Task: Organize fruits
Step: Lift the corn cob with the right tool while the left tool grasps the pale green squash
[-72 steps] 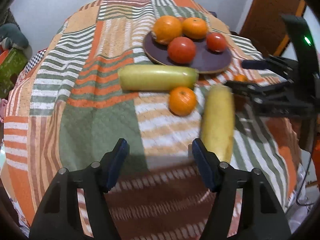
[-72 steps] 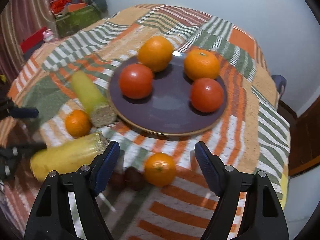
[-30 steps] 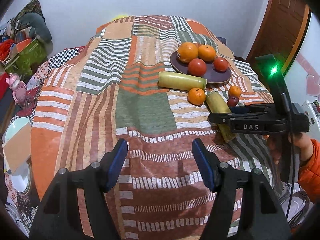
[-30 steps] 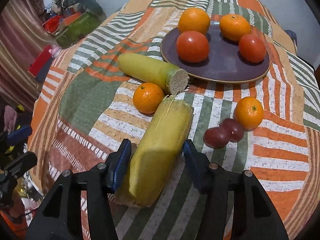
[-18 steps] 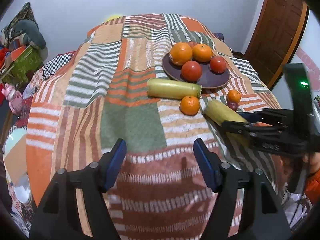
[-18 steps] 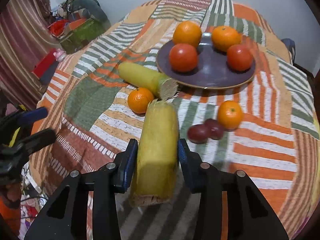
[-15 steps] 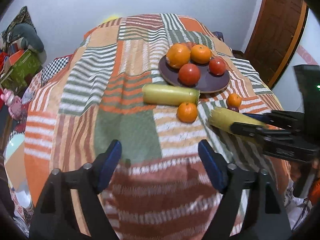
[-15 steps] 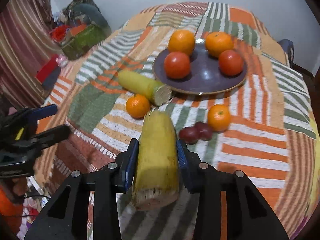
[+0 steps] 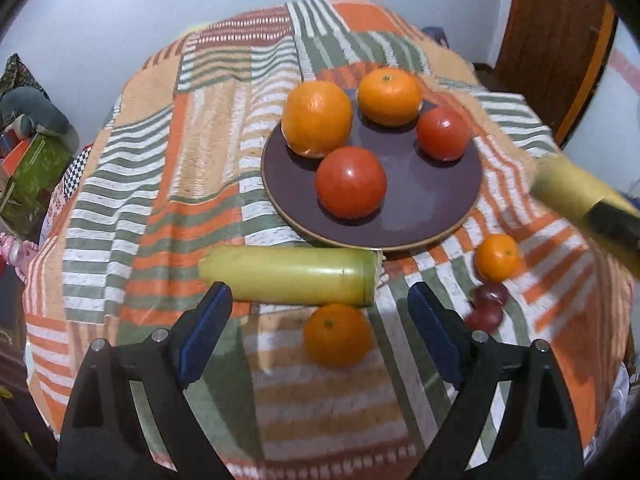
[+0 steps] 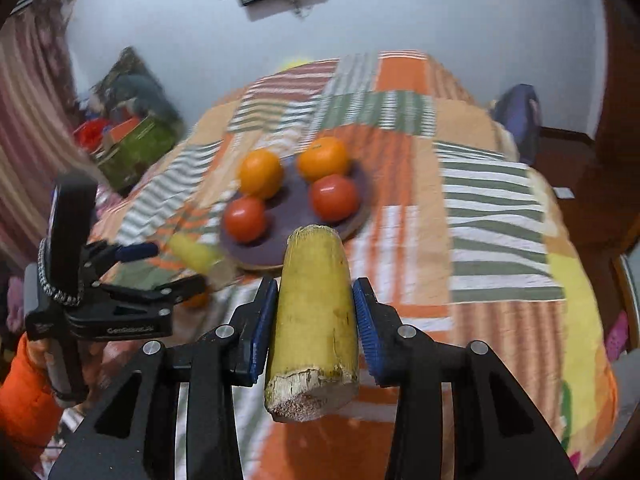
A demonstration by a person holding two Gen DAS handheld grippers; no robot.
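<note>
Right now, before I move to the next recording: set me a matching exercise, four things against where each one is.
Things:
1. yellow stalk piece
2. second yellow stalk piece
3. two tomatoes
4. small orange

Places:
A. on the purple plate
B. clamped in the right gripper, off the cloth
C. lying on the cloth against the plate's near rim
D. on the cloth between the opening fingers of the left gripper, untouched

Pairs: 1-B, 2-C, 3-A, 4-D

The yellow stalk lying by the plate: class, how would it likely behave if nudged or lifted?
The stalk looks round and smooth, so it would probably roll. Its straight shape suggests stiffness. The waxy skin may slip in a claw.
</note>
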